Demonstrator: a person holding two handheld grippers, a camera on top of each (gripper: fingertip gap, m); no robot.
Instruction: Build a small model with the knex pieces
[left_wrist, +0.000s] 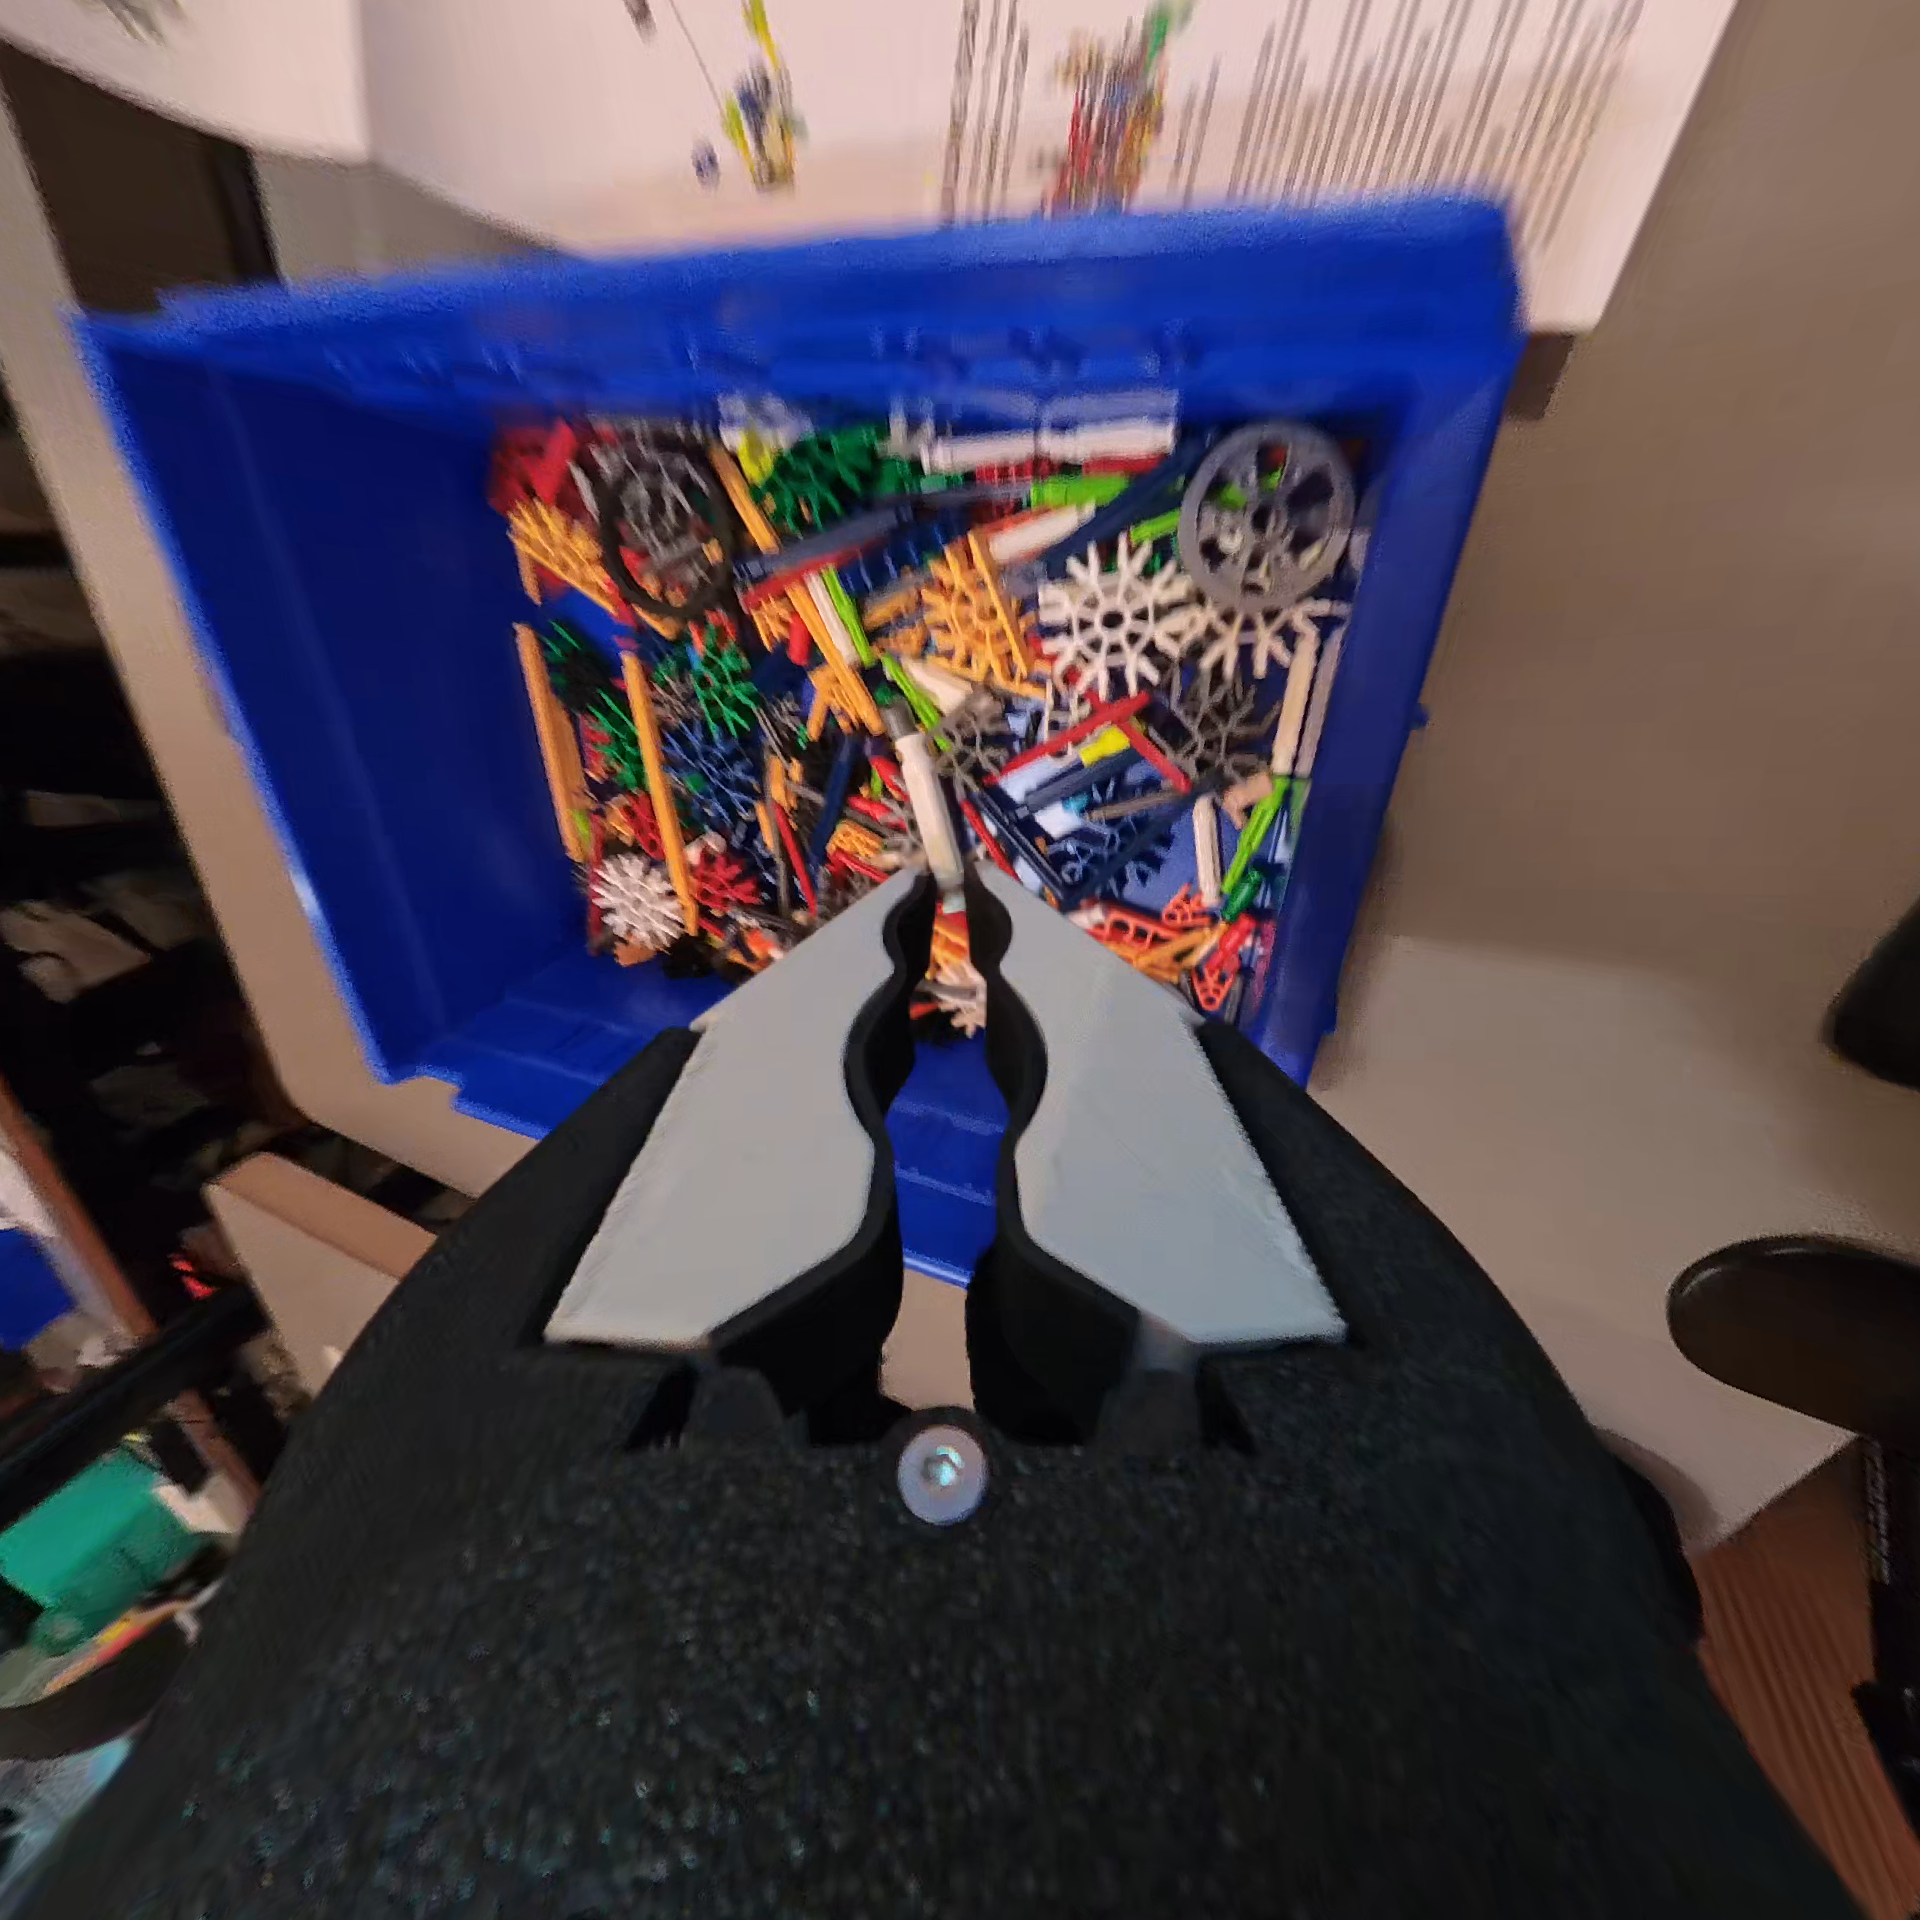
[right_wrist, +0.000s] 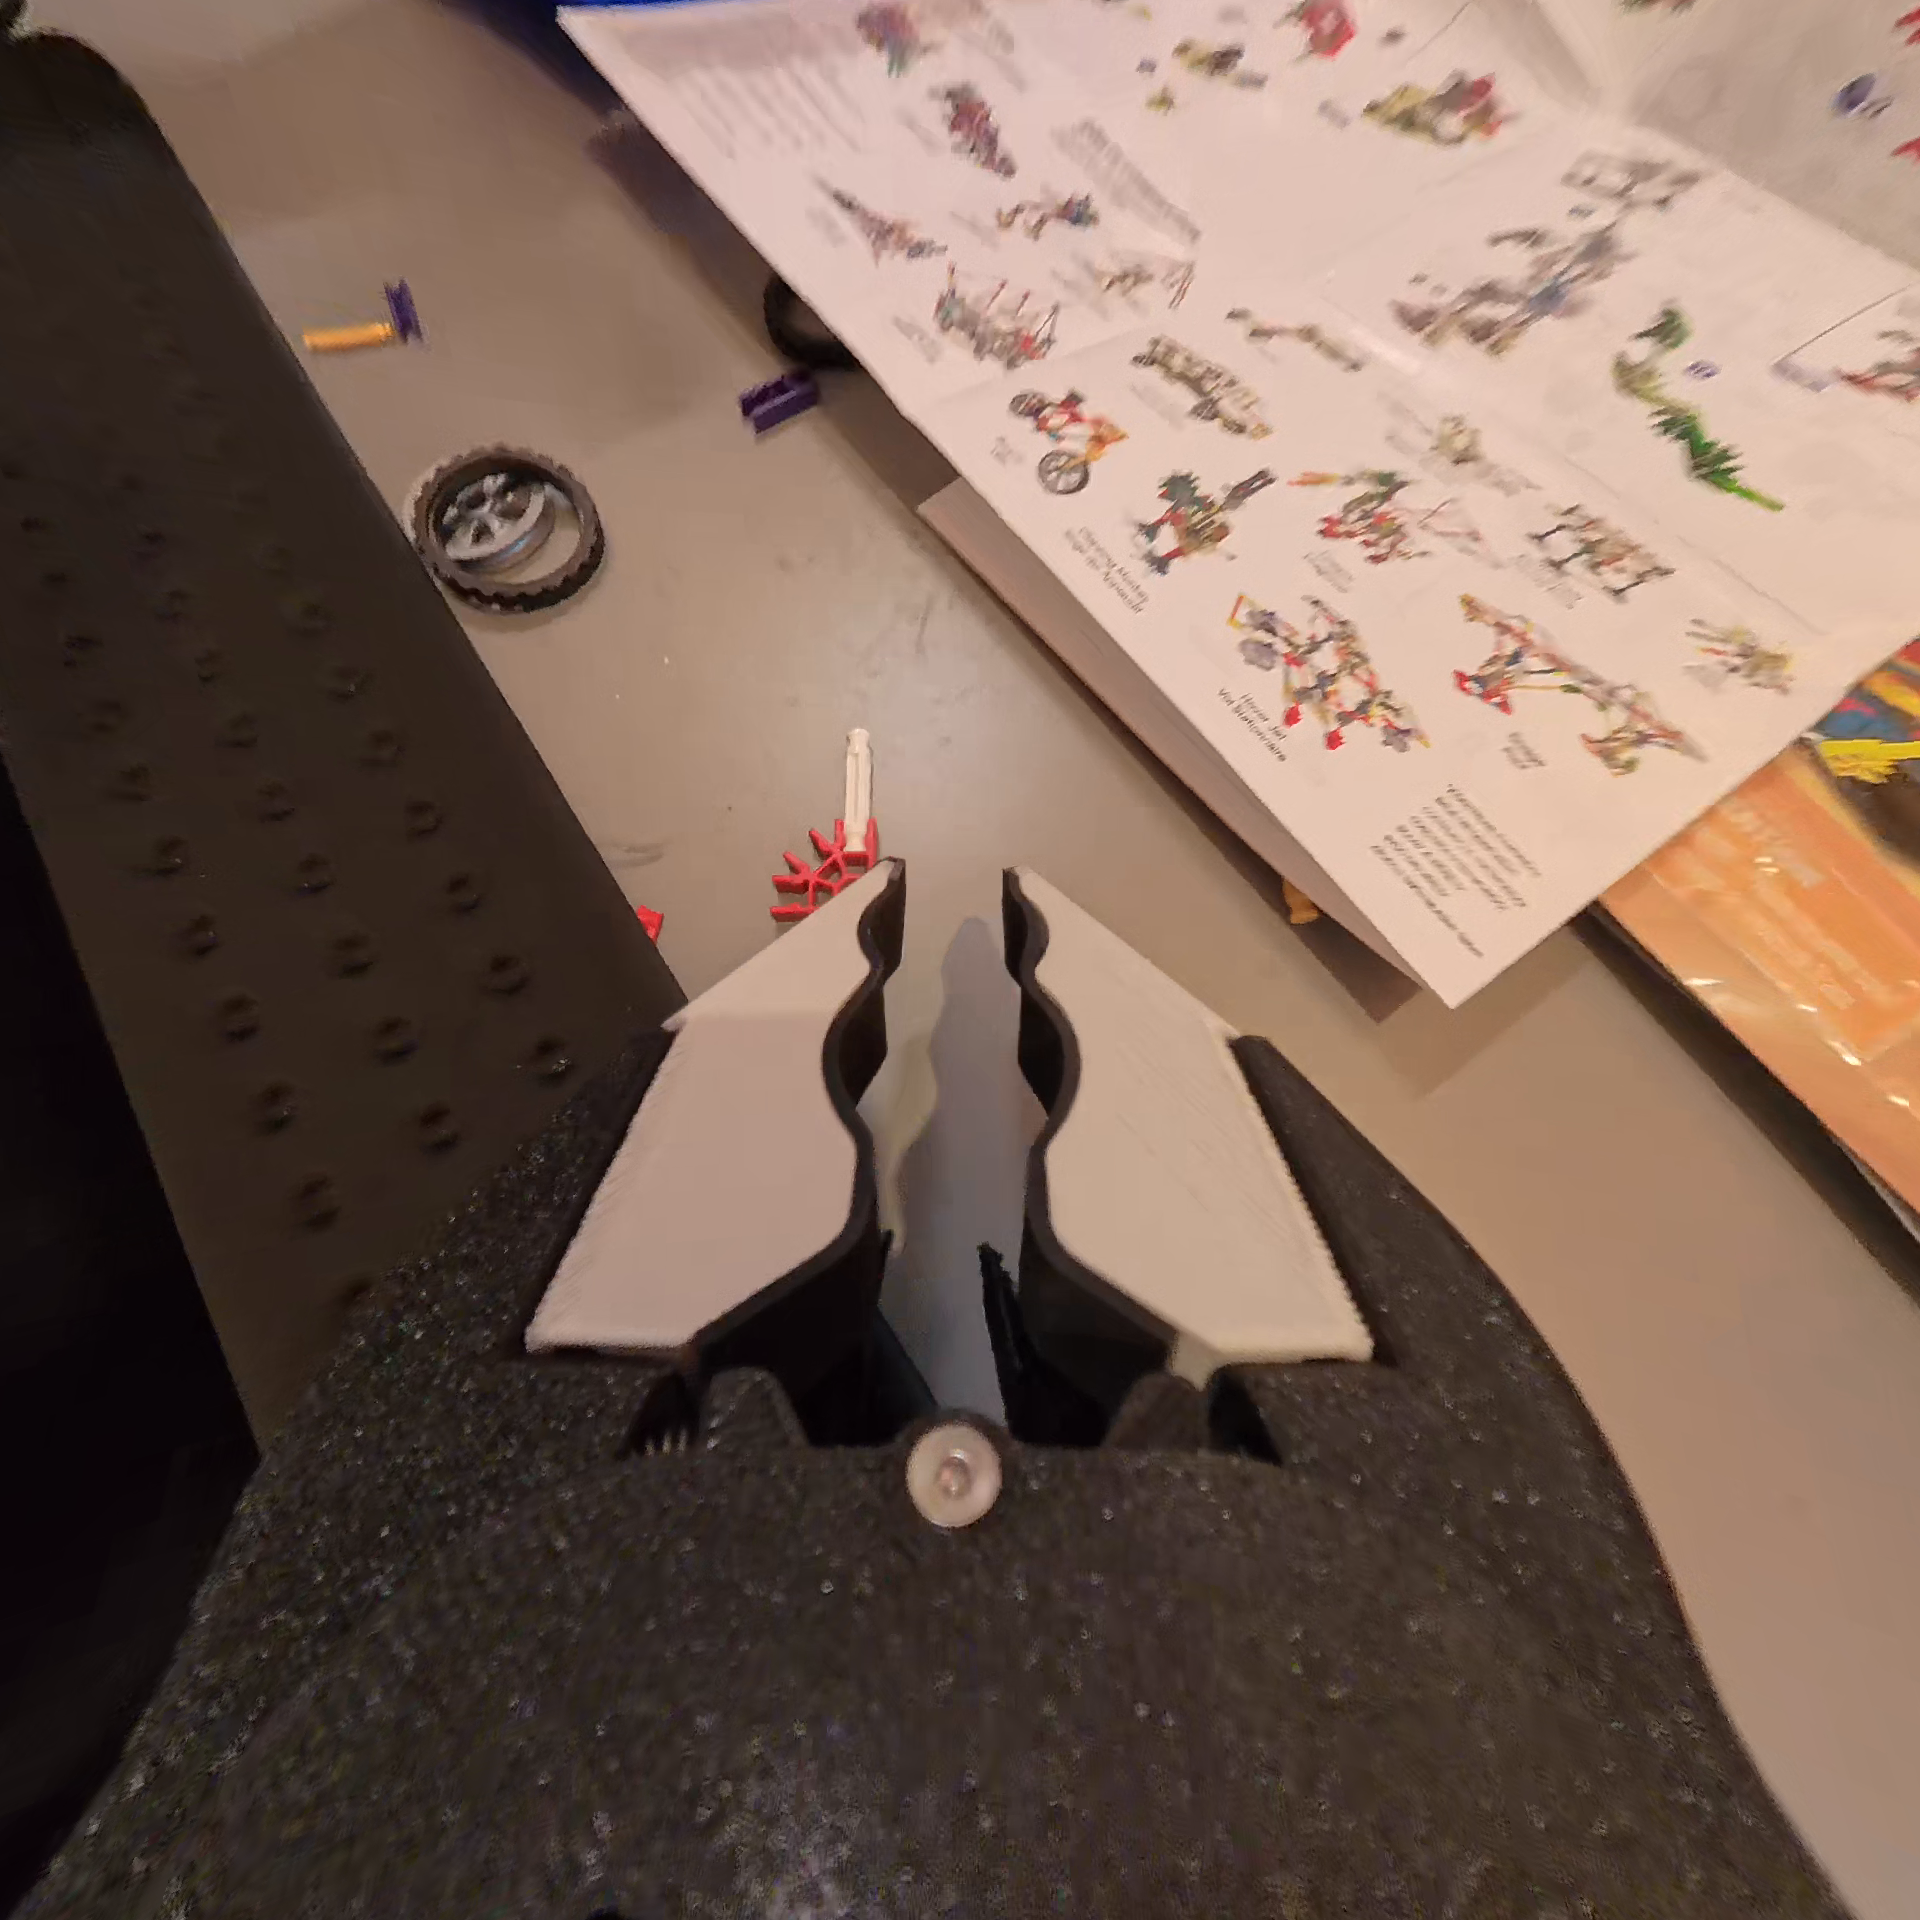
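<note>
Item: left gripper (left_wrist: 943, 883), centre of frame over a blue bin (left_wrist: 312, 644) of mixed parts; we saw its tips pinching the near end of a white rod (left_wrist: 928, 795), whose long axis ran up-frame, straight on from the fingers.

Item: right gripper (right_wrist: 952, 871), centre of frame above a grey table (right_wrist: 727, 644); we found it slightly spread and empty; a red connector (right_wrist: 821, 873) with a second white rod (right_wrist: 856, 777) lay just left of its left tip, pointing up-frame; wheel (right_wrist: 509, 538) upper left; instruction sheet (right_wrist: 1351, 416) upper right.
</note>
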